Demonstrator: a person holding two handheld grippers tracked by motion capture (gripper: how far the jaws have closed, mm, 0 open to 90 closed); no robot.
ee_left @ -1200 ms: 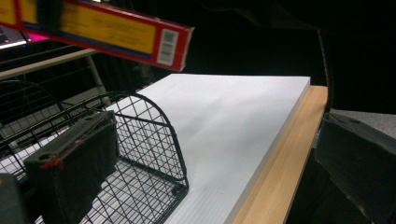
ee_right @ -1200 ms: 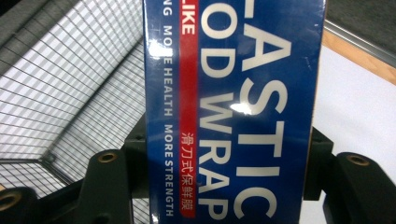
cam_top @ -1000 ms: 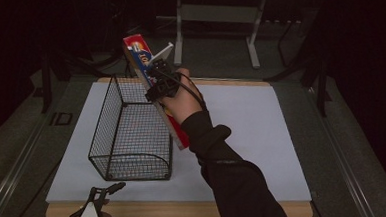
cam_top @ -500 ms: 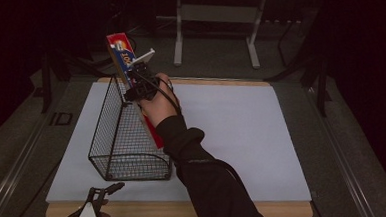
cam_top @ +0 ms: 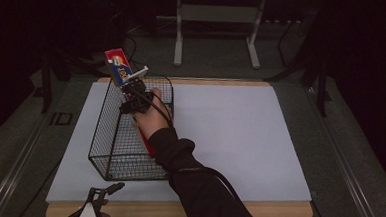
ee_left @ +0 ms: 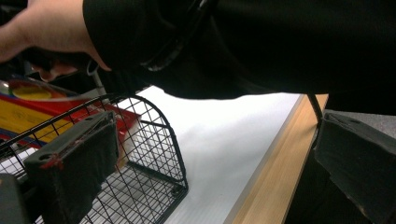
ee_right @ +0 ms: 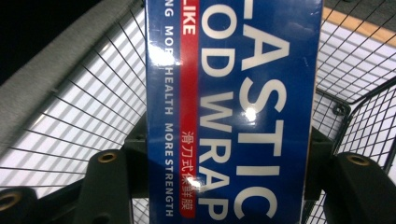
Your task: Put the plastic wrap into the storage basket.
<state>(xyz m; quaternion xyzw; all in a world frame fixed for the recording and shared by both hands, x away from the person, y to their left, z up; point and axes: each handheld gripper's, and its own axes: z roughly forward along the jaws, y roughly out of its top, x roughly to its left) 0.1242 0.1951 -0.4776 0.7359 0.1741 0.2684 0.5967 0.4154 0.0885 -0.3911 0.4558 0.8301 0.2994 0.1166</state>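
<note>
One camera looks down from high up; two ride low and close. All see the wire basket (cam_top: 132,136).

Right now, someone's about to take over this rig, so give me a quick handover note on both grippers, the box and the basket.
Right gripper: shut on the plastic wrap box, held tilted over the far end of the wire basket.
Left gripper: open, holding nothing, at the table's near edge beside the basket.
Done: box picked up and brought over the basket.
Left: lower the box in, let go, pull the right hand clear.

White table sheet (cam_top: 242,136), grey metal stand (cam_top: 213,12)
</note>
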